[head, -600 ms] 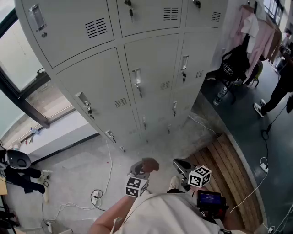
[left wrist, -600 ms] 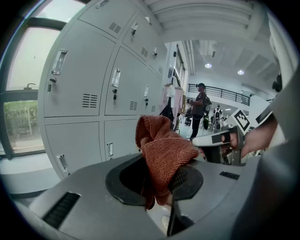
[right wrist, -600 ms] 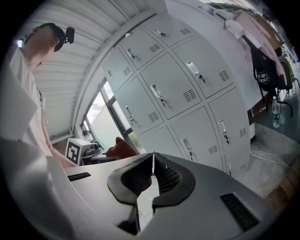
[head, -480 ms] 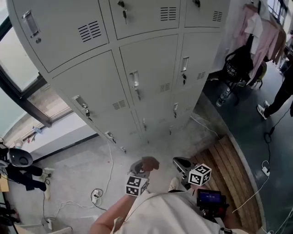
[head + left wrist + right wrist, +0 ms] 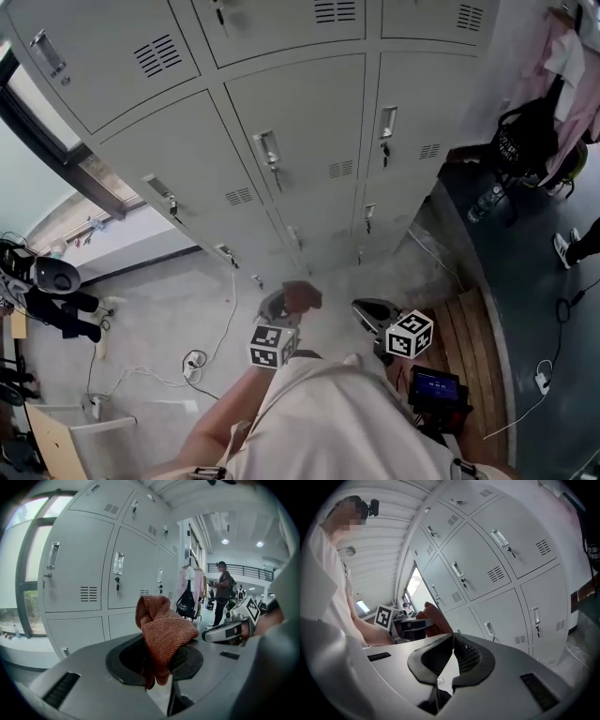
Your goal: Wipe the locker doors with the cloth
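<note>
A bank of grey metal lockers (image 5: 300,131) with handles and vents fills the upper head view; its doors also show in the left gripper view (image 5: 79,588) and right gripper view (image 5: 506,573). My left gripper (image 5: 286,307) is shut on a bunched reddish-brown cloth (image 5: 302,296), which stands up between its jaws (image 5: 161,630). My right gripper (image 5: 367,314) hangs beside it, jaws closed together with nothing between them (image 5: 452,656). Both grippers are held low in front of the person's body, a short way off the locker fronts.
A window (image 5: 56,159) sits left of the lockers. Cables (image 5: 197,361) and a dark helmet-like object (image 5: 52,277) lie on the concrete floor at left. A wooden bench (image 5: 469,328), a black bag (image 5: 525,141) and hanging pink clothes (image 5: 577,66) are at right. A person stands in the distance (image 5: 222,590).
The head view has swung so the lockers sit a little higher and further right. Both grippers rose slightly in the picture. The cloth stays clamped in the left gripper.
</note>
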`<state>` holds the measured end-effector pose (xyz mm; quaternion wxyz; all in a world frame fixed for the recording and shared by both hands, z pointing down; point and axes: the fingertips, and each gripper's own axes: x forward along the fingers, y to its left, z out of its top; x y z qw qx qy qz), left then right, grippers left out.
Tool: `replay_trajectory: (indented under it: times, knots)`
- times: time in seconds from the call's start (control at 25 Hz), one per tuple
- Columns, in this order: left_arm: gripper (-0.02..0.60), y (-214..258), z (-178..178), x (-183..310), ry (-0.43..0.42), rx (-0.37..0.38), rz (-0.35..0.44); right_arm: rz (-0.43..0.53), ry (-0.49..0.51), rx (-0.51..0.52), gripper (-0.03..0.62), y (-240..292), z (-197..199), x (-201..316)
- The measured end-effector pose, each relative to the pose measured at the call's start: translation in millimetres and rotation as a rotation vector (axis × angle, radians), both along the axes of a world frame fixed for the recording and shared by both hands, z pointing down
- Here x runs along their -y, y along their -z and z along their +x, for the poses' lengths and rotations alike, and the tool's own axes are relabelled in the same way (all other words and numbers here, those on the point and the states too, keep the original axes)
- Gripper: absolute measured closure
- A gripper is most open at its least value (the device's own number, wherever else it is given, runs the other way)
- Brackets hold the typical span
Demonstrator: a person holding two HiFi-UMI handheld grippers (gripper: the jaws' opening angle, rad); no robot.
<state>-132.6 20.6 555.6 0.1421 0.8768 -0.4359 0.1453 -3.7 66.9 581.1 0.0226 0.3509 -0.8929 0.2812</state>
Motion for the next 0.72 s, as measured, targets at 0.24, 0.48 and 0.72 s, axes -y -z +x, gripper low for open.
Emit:
replay_trajectory:
  times: [0.24, 0.48, 0.72]
  knots:
    - [0.502, -1, 4, 22, 0.037, 0.026, -0.016, -0.031, -0.012, 0.032, 0.574, -12, 18, 27]
    - [0.502, -14, 0, 75, 0.036, 0.036, -0.019, -0.026, -0.043, 0.028, 0.574, -15, 21, 71]
    - [0.502, -22, 5, 130, -0.001, 0.027, -0.010, -0.035, -0.107, -0.024, 0.574, -12, 34, 112]
